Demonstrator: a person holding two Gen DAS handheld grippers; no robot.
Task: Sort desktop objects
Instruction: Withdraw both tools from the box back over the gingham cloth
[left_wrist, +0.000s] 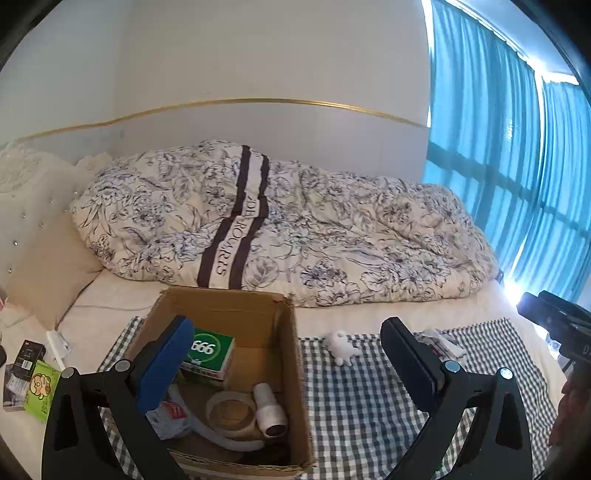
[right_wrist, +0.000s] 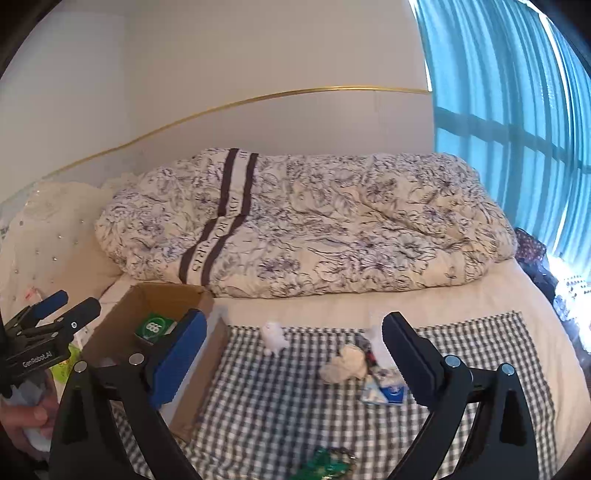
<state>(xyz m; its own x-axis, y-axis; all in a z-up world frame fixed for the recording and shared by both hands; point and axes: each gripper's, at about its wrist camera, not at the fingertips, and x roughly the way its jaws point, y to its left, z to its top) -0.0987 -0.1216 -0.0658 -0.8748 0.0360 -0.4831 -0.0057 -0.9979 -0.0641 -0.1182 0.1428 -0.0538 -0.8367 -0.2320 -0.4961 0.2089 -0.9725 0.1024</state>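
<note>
An open cardboard box (left_wrist: 221, 301) stands on the left end of a checked cloth (left_wrist: 369, 406) spread on a bed. Inside lie a green carton (left_wrist: 210, 350), a tape roll (left_wrist: 231, 410), a white cylinder (left_wrist: 269, 411) and a plastic bag. My left gripper (left_wrist: 291, 354) hovers open over the box's right side, holding nothing. My right gripper (right_wrist: 295, 354) is open and empty above the cloth. Between its fingers lie a small white toy (right_wrist: 275, 338) and a crumpled tissue (right_wrist: 345, 363). A blue-white packet (right_wrist: 384, 391) lies near its right finger, and a green item (right_wrist: 328, 465) is at the bottom edge.
A floral quilt (left_wrist: 295, 221) is heaped along the back of the bed. A beige pillow (left_wrist: 48, 266) sits at the left. A green snack packet (left_wrist: 40, 387) and a black carton (left_wrist: 27, 354) lie left of the cloth. Blue curtains (left_wrist: 517, 166) hang at the right.
</note>
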